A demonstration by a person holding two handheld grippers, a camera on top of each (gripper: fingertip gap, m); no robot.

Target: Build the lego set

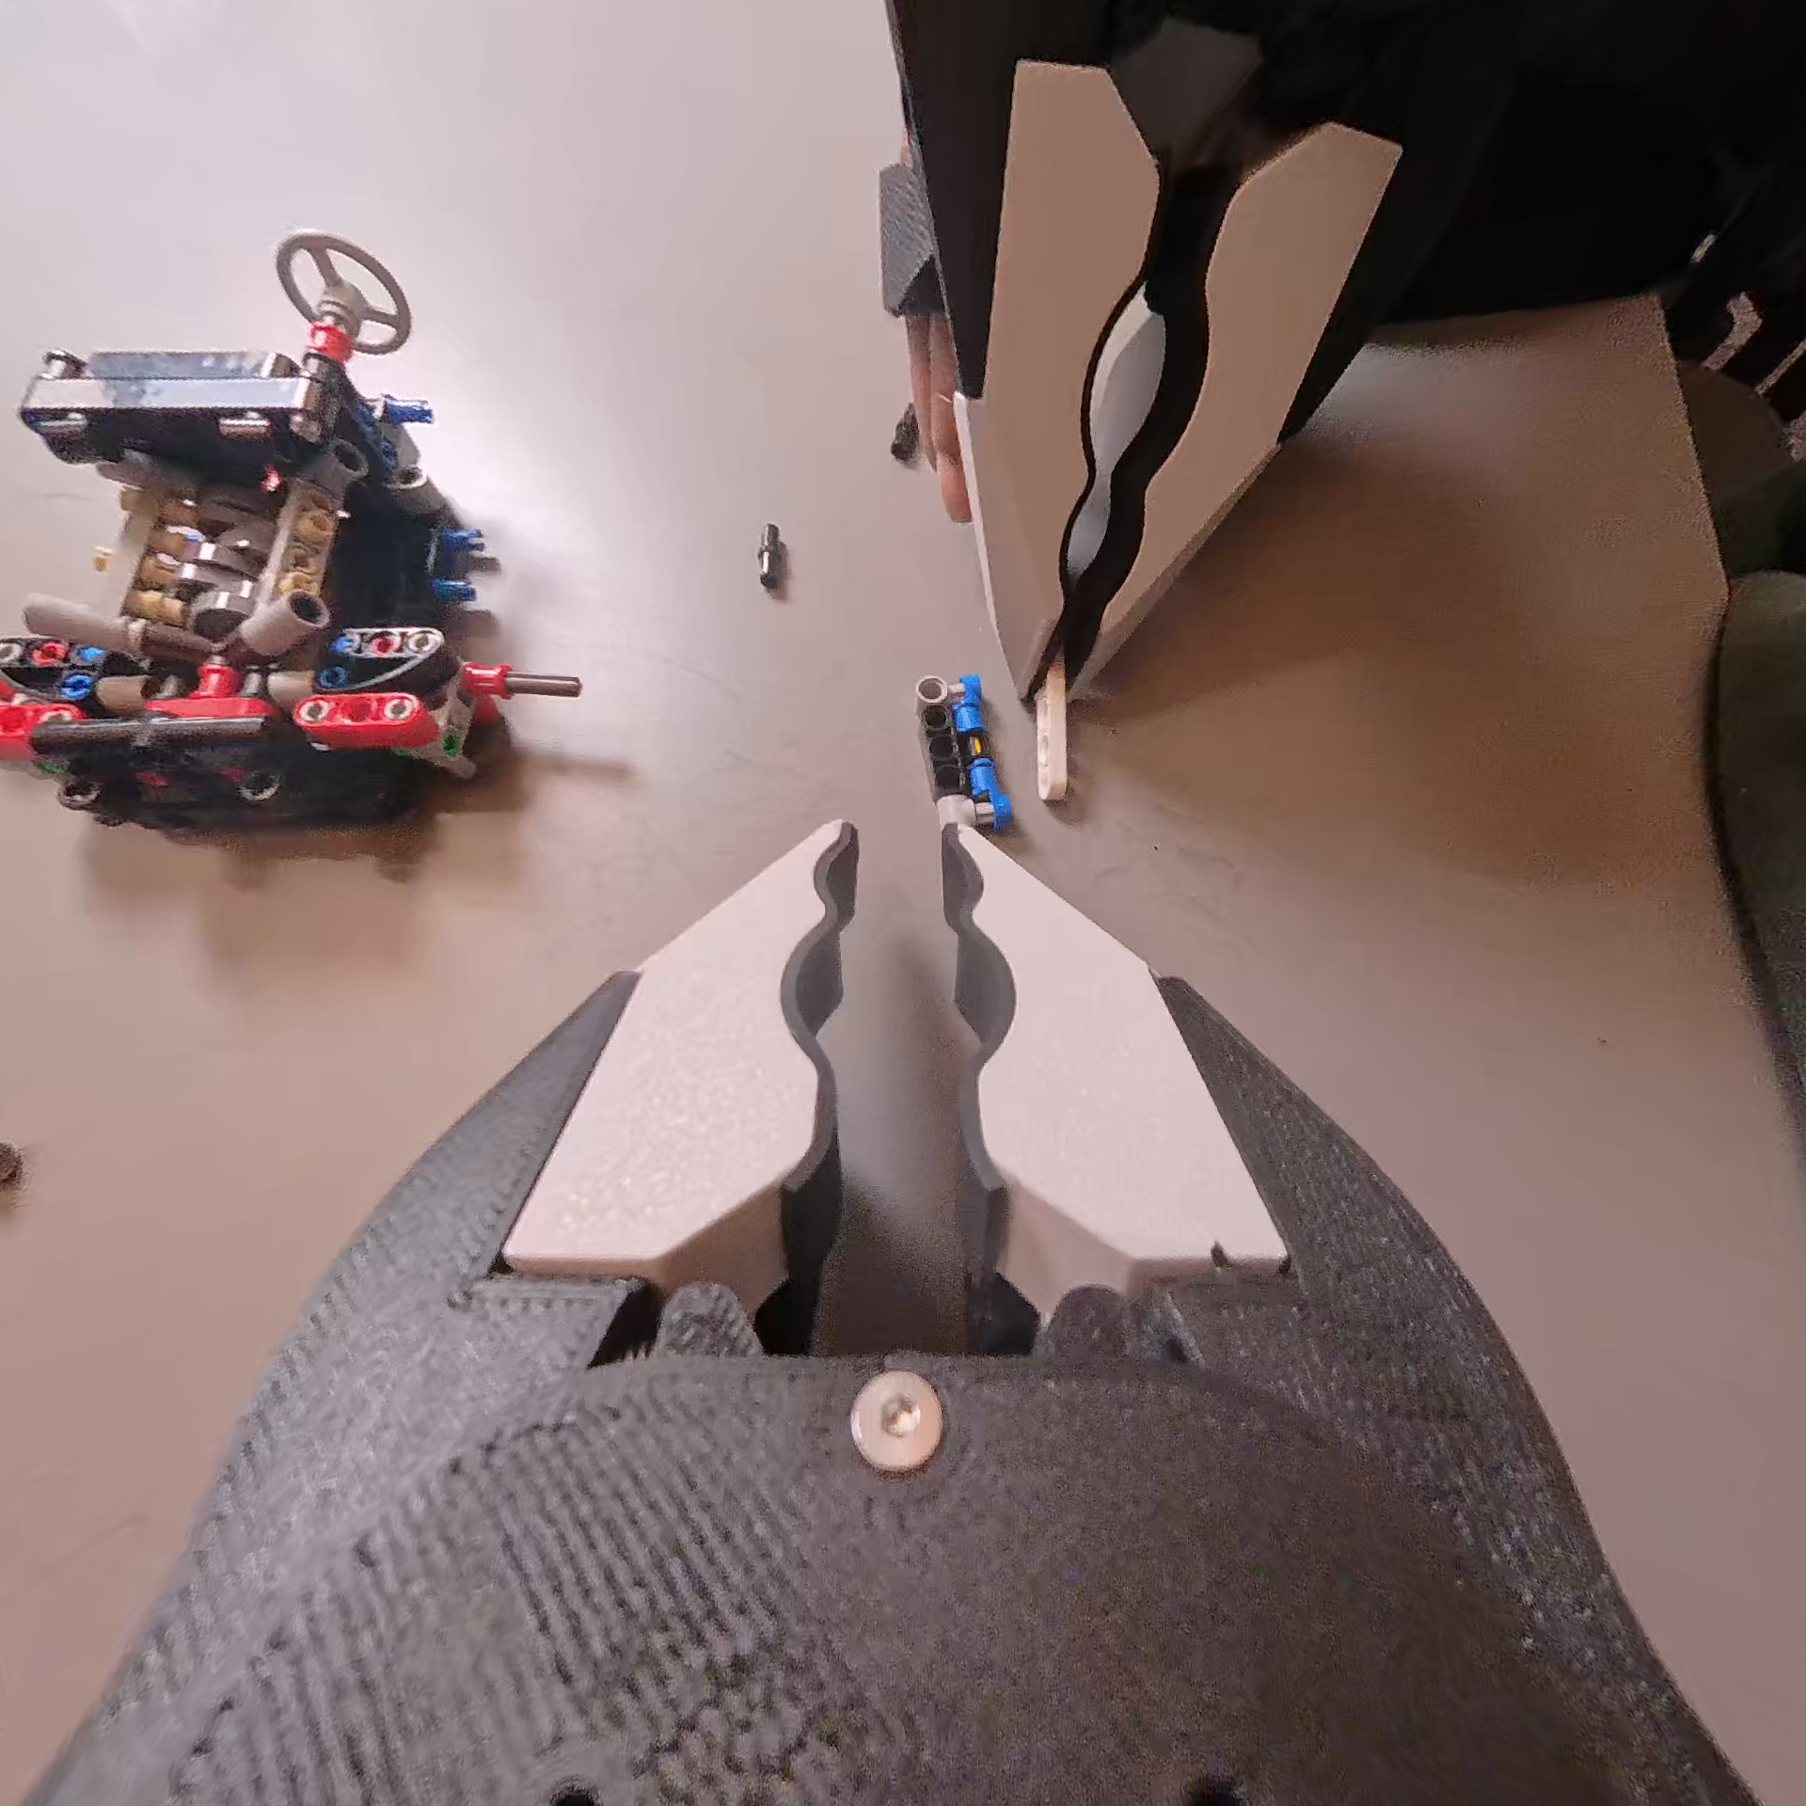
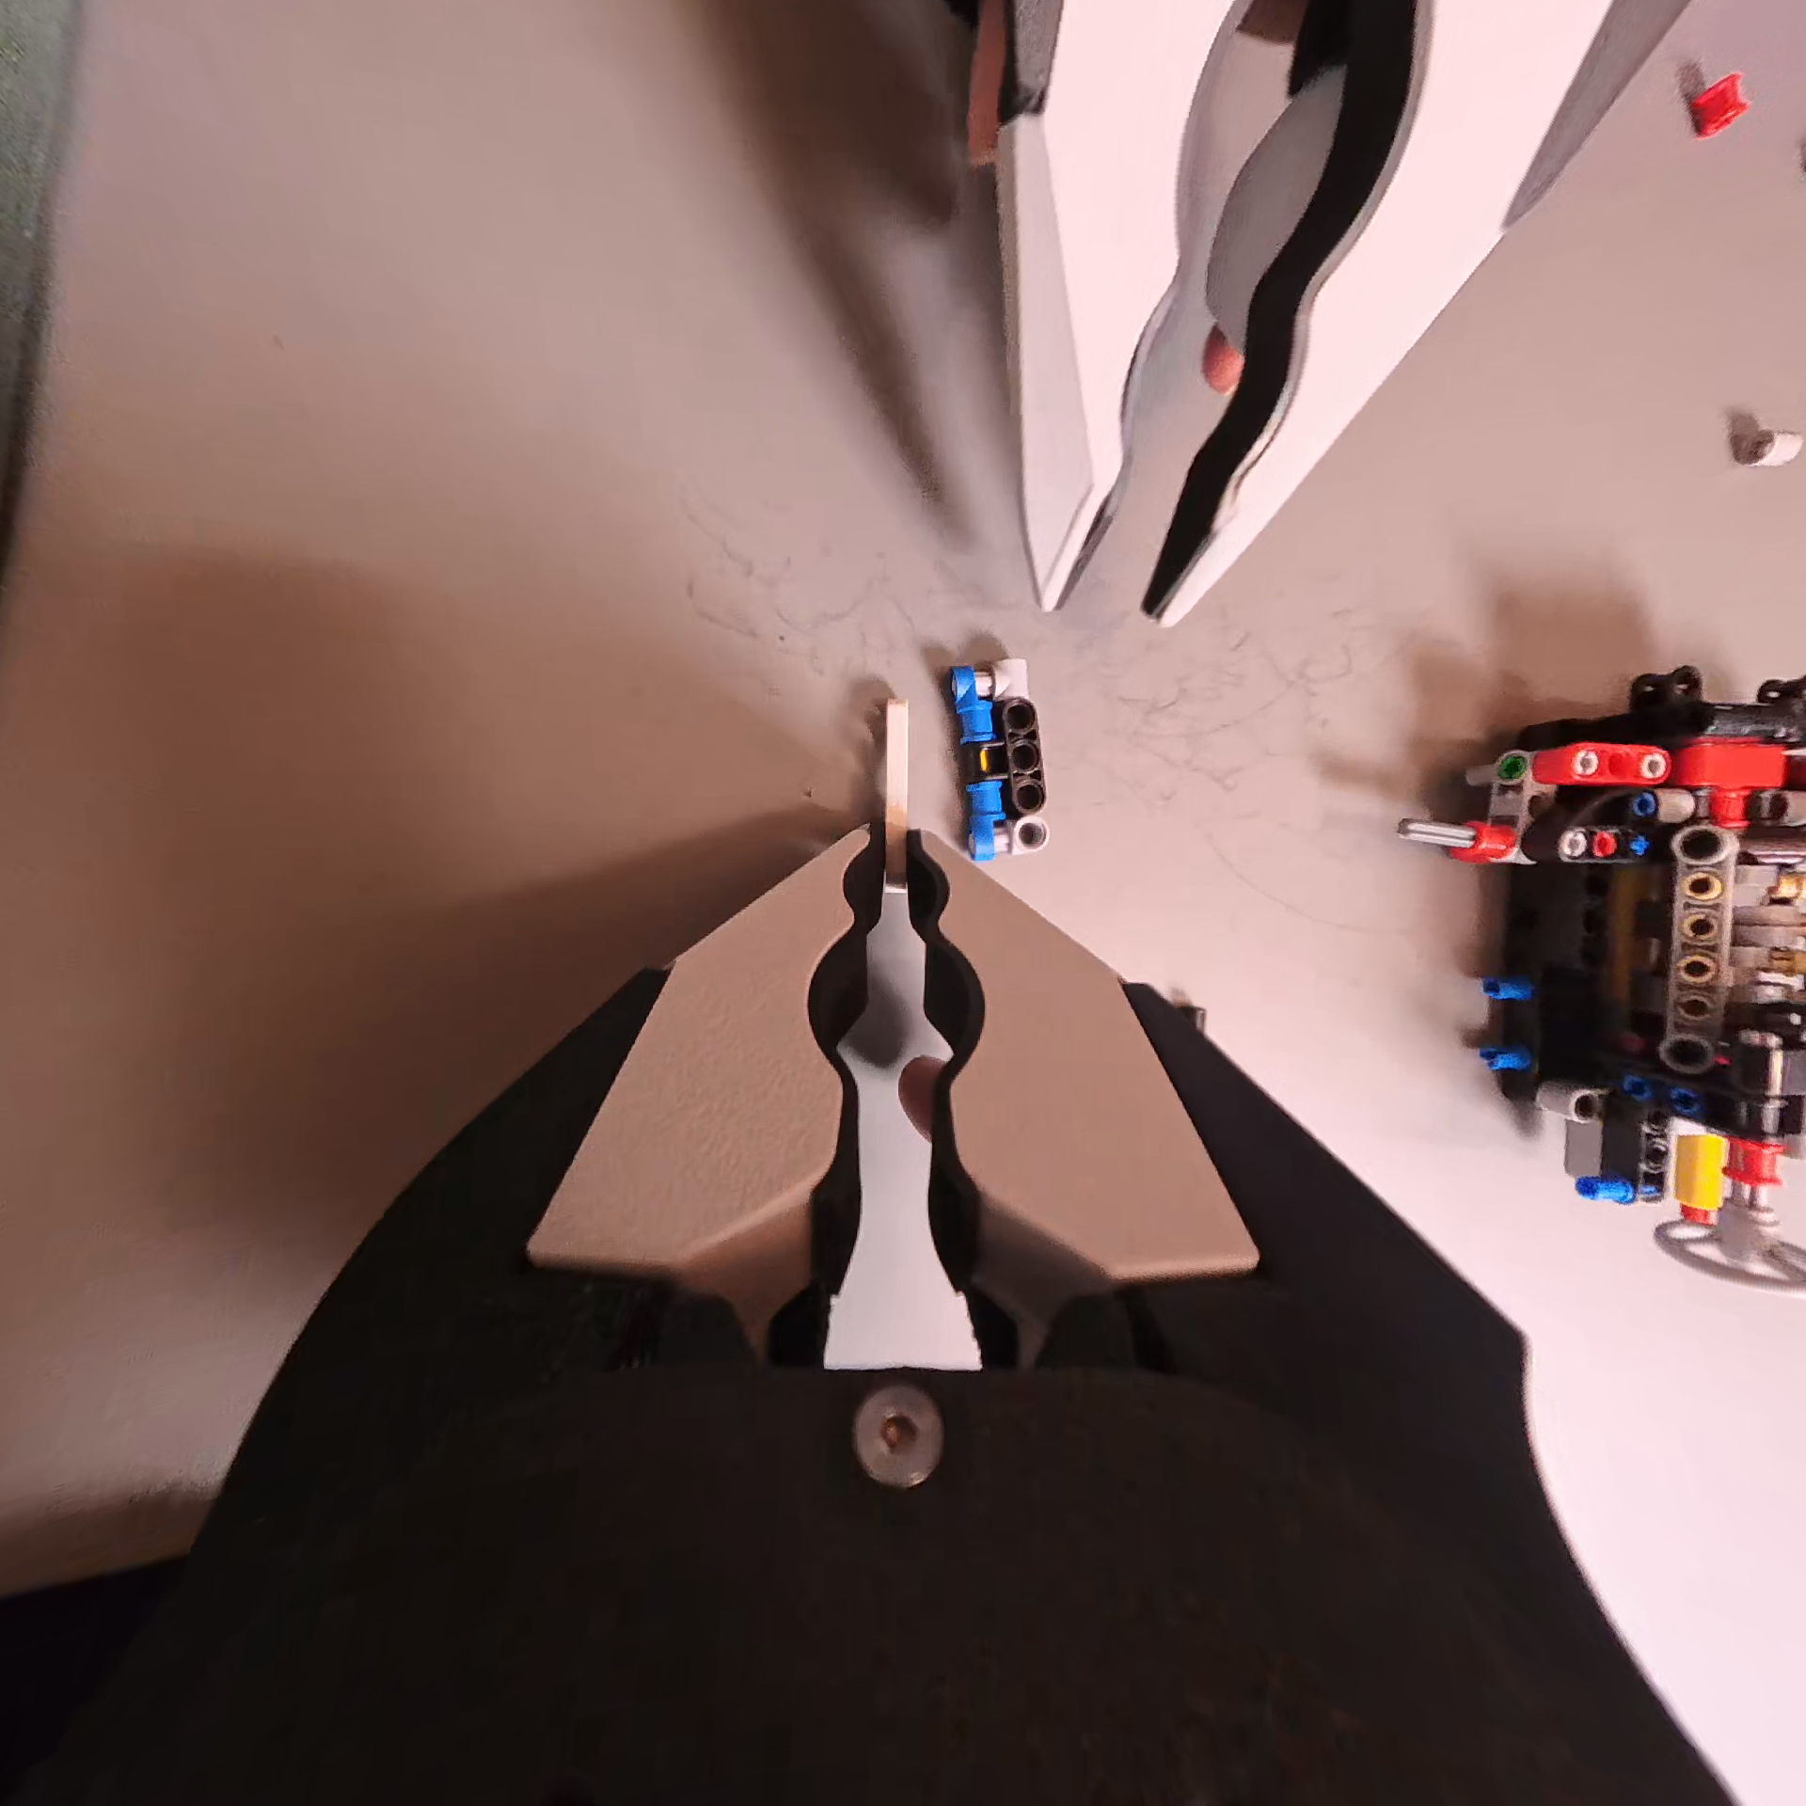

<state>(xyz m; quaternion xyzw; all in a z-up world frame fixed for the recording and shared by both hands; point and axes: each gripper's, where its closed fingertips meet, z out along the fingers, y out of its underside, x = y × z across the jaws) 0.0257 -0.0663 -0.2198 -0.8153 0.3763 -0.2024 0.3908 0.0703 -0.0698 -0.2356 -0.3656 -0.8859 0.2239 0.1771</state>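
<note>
Lego sub-assembly [image 1: 963, 748]: a short black beam with blue pins and grey end connectors, lying flat on the worktop [image 1: 635, 244], its long axis running away from your left tongs.
Pale beam [image 2: 896, 772]: thin, off-white, standing on edge, parallel to the sub-assembly and just beside it, not touching as far as the views show.
Right tongs [image 2: 894, 860]: clamped on the near end of the pale beam; its far end points toward your left tongs.
Left tongs [image 1: 899, 840]: jaws slightly apart, nothing between them, tips just short of the sub-assembly's near end, which lies a little right of their centre line.
Nearer hand: your left is closer to the sub-assembly; your right carries the piece to join it.
Coming move, as a judgement: steady the sub-assembly with the left and press the pale beam sideways onto the blue pins.
Lego vehicle chassis [image 1: 244, 586]: part-built, with steering wheel, well apart.
Loose black pin [image 1: 770, 554]: between chassis and tongs.
Containers: none visible.
</note>
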